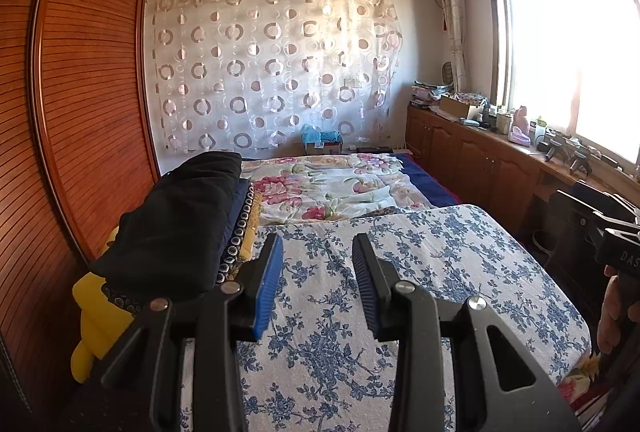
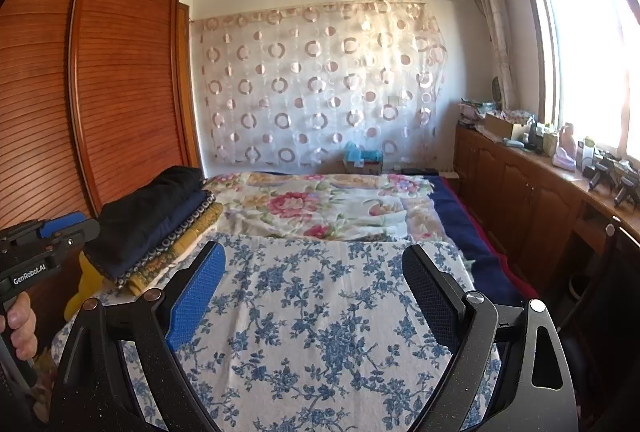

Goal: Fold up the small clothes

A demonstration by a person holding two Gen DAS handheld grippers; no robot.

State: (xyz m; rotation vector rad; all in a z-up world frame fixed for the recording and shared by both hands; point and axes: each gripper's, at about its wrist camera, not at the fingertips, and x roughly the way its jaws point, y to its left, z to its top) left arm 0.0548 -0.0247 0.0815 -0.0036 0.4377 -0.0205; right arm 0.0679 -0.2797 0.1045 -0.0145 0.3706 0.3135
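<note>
The left gripper (image 1: 318,284) hangs above the blue-flowered cloth (image 1: 420,272), its blue-padded fingers (image 1: 267,288) parted with nothing between them. The right gripper (image 2: 316,296) hovers over the same cloth (image 2: 320,312), its jaws spread wider and likewise empty. The cloth lies flat directly beneath and ahead of both tools. To the left of the left gripper sits a stack of folded clothes (image 1: 180,224), a black piece on top, dark blue and patterned layers under it, resting on something yellow (image 1: 96,316). Beyond the cloth, ahead of both grippers, spreads a rose-print quilt (image 2: 320,207). Farther still a circle-patterned curtain (image 2: 320,91) covers the wall, a wooden wardrobe (image 1: 88,91) stands far left, and a cabinet (image 2: 520,199) runs under the window at right.
</note>
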